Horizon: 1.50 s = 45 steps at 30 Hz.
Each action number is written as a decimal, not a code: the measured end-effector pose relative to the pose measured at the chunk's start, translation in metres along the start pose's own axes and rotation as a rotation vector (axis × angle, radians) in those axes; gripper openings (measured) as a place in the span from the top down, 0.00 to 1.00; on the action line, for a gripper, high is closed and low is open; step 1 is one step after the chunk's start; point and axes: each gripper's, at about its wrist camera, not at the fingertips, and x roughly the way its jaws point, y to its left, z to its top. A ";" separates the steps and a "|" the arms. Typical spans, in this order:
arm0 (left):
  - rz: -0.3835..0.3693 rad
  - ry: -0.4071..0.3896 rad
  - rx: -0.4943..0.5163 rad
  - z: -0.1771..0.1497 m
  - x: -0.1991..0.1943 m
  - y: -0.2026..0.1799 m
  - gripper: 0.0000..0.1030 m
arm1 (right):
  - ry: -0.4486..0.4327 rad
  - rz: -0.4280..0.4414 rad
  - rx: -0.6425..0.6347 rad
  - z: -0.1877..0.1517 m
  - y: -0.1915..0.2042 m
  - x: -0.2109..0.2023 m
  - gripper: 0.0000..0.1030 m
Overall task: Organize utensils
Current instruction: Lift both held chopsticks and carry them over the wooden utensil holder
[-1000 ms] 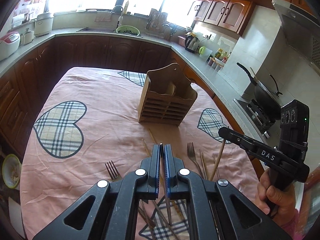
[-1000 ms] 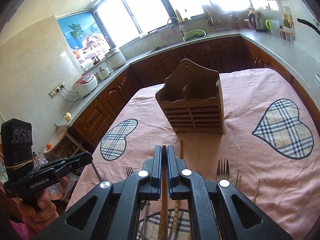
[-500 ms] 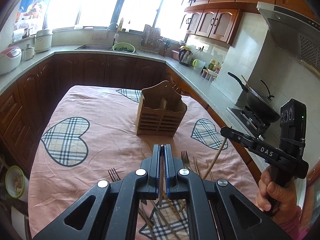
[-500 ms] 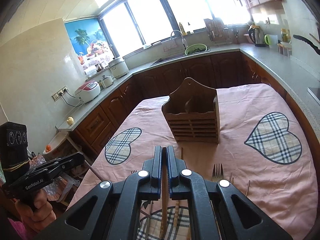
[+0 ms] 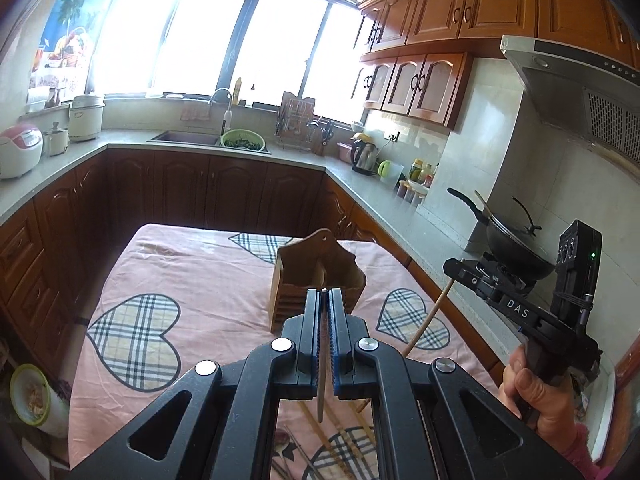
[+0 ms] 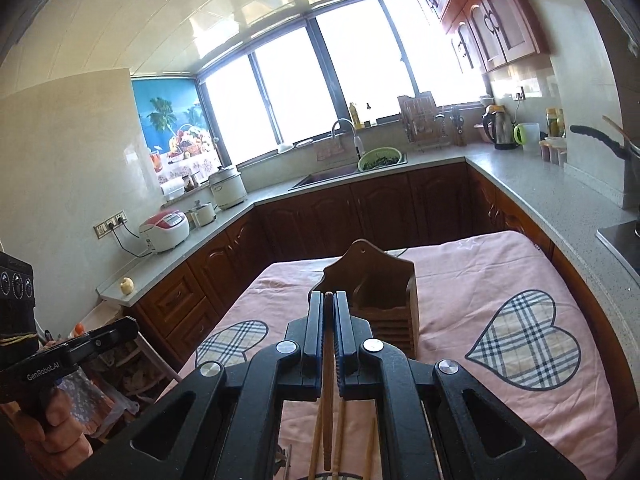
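Since a second ago we have raised both grippers well above the pink tablecloth [image 5: 192, 264], so the wooden utensil holder [image 5: 316, 276] now sits lower and smaller in both views. Our left gripper [image 5: 324, 292] is pinched on a thin metal utensil [image 5: 320, 392], and our right gripper [image 6: 328, 294], marked "DAS", is clamped on a wooden chopstick [image 6: 328, 400]; the left reads "GenRobot.AI". Loose chopsticks [image 6: 340, 440] lie below near the cloth's near edge, with bare cloth all round the holder.
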 end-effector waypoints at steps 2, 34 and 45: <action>-0.004 -0.023 0.005 0.010 0.003 0.000 0.98 | -0.020 -0.006 -0.001 0.010 -0.003 0.004 0.96; 0.061 -0.143 -0.153 0.039 0.286 0.058 0.98 | -0.189 -0.087 0.148 0.058 -0.092 0.142 0.96; 0.076 -0.083 -0.194 0.032 0.341 0.068 0.98 | -0.147 -0.077 0.178 0.034 -0.100 0.160 0.96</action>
